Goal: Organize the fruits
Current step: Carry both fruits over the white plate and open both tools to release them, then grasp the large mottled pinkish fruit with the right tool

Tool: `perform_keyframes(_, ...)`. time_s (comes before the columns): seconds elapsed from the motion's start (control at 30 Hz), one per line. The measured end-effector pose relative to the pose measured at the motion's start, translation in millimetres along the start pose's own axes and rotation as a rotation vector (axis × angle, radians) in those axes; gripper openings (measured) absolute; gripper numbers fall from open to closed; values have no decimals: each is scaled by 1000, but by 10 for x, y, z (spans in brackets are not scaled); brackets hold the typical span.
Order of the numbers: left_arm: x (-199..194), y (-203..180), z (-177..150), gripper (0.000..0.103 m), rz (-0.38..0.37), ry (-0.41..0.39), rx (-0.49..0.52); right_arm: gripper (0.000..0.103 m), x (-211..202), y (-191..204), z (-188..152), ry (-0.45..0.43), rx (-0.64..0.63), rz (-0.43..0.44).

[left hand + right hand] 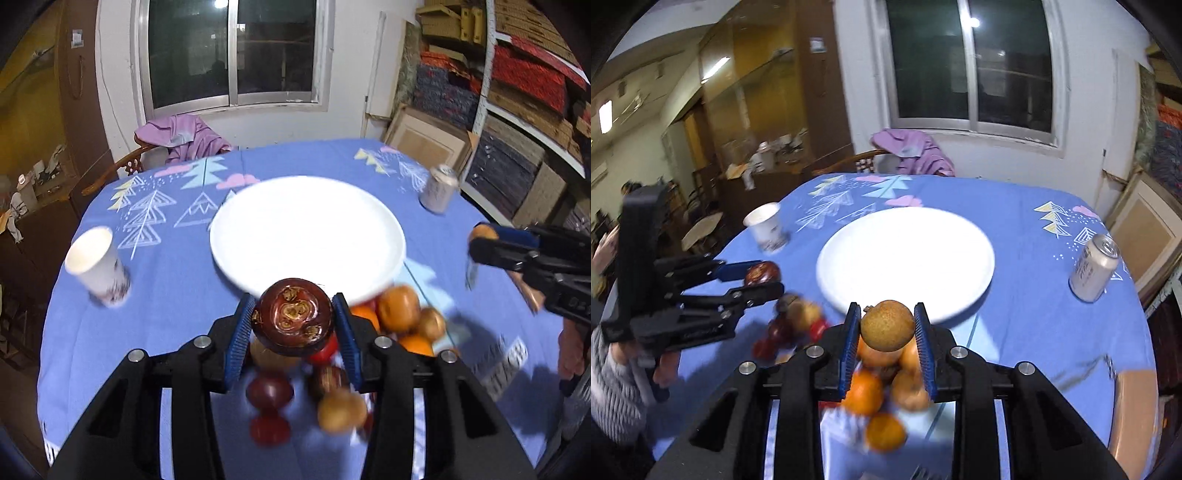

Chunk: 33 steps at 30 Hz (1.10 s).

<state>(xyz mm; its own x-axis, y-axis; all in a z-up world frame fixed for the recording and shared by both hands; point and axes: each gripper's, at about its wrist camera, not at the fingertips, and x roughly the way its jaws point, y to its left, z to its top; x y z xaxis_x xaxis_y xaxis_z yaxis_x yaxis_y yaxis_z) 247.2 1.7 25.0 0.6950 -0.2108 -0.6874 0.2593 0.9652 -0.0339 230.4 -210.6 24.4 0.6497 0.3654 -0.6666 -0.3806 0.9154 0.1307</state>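
We note our left gripper [295,325] clamped on a dark red fruit [293,317] and our right gripper [886,328] clamped on a brown fruit [887,325], both angled downward just short of the white plate's [236,258] near rim.

Blue tree-patterned tablecloth [177,295] bears a white paper cup [96,266] and a silver drink can [439,189]. Lilac cloth [184,136] draped over wooden chair [122,168]. Window [232,51] behind.
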Motion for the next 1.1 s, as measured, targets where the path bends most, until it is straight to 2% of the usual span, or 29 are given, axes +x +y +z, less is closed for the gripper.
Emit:
perform_keyframes(0.13, 466, 33, 233, 43, -12, 50, -39, 30, 698, -185, 142, 99, 61, -5)
perform_keyframes(0.27, 898, 112, 241, 43, -23, 115, -81, 30, 1009, -281, 162, 127, 83, -4)
perform_keyframes(0.33, 1015, 100, 223, 45, -28, 128, -79, 33, 1059, -236, 144, 121, 80, 0)
perform_keyframes(0.4, 1058, 76, 212, 60, -24, 128, -69, 56, 1053, -238, 107, 110, 71, -11)
perform_keyframes(0.43, 1049, 75, 205, 68, -25, 119, -72, 57, 1030, -233, 87, 101, 66, -20)
perform_keyframes(0.53, 1011, 69, 221, 69, -36, 109, -72, 57, 961, -214, 80, 91, 66, -11)
perform_keyframes(0.7, 694, 185, 230, 70, -20, 54, -99, 58, 608, -180, 21, 30, 75, -2)
perform_keyframes(0.77, 493, 295, 158, 81, -2, 25, -132, 59, 432, -179, -34, 0, 94, 12)
perform_keyframes(0.83, 290, 412, 14, 88, 48, -7, -173, 64, 248, -187, -130, -39, 118, 19)
perform_keyframes(0.97, -45, 618, -440, 93, 131, -35, -247, 75, -39, -213, -388, -93, 149, 40)
perform_keyframes(1.03, -140, 703, -691, 94, 148, -28, -292, 79, -140, -264, -509, -123, 183, 45)
perform_keyframes(1.1, -183, 734, -862, 94, 146, -17, -315, 88, -265, -341, -626, -173, 208, 18)
